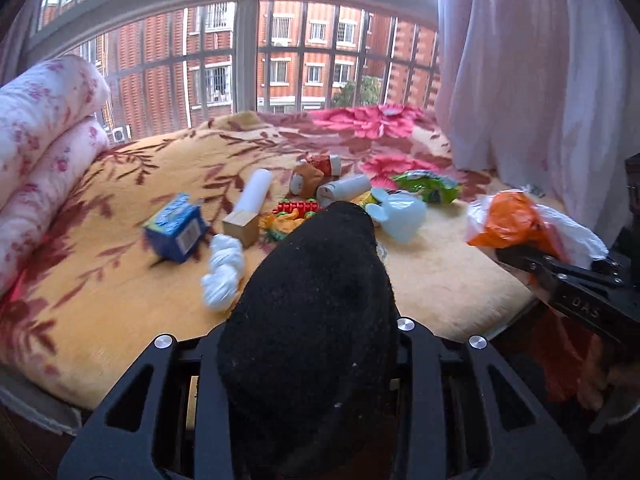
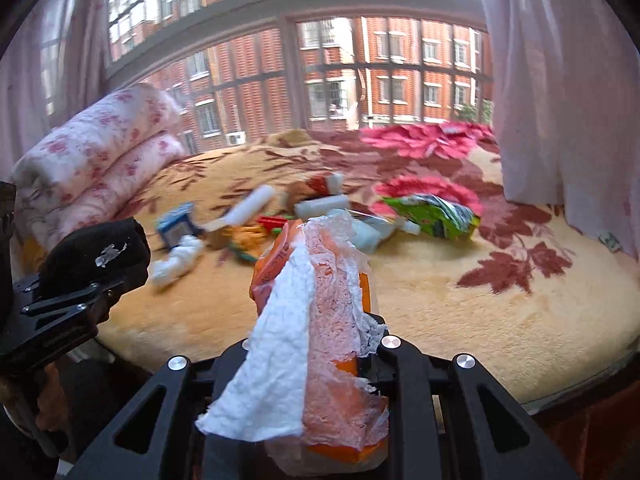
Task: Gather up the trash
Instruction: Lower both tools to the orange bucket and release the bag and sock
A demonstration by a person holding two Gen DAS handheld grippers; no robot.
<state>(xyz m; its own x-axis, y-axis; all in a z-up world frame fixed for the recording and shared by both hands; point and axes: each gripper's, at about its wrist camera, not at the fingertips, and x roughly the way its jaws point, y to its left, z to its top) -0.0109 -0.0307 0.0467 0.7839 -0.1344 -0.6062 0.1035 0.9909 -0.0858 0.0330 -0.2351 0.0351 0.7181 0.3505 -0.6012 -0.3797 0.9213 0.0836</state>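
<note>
My left gripper (image 1: 316,344) is shut on a black fuzzy cloth item (image 1: 316,300), held above the near edge of the bed; it also shows in the right wrist view (image 2: 96,256). My right gripper (image 2: 316,352) is shut on an orange plastic bag with white tissue (image 2: 316,300), seen at the right of the left wrist view (image 1: 516,220). On the floral blanket (image 1: 440,276) lie a crumpled white tissue (image 1: 226,276), a blue carton (image 1: 178,228), a white tube (image 1: 256,192), a green snack wrapper (image 1: 428,186) and a pale blue bag (image 1: 400,214).
A rolled pink floral quilt (image 1: 44,136) lies at the left. A barred window (image 1: 248,60) is behind the bed. A pale pink curtain (image 1: 540,72) hangs at the right. Small toys and a can (image 1: 320,168) sit mid-bed.
</note>
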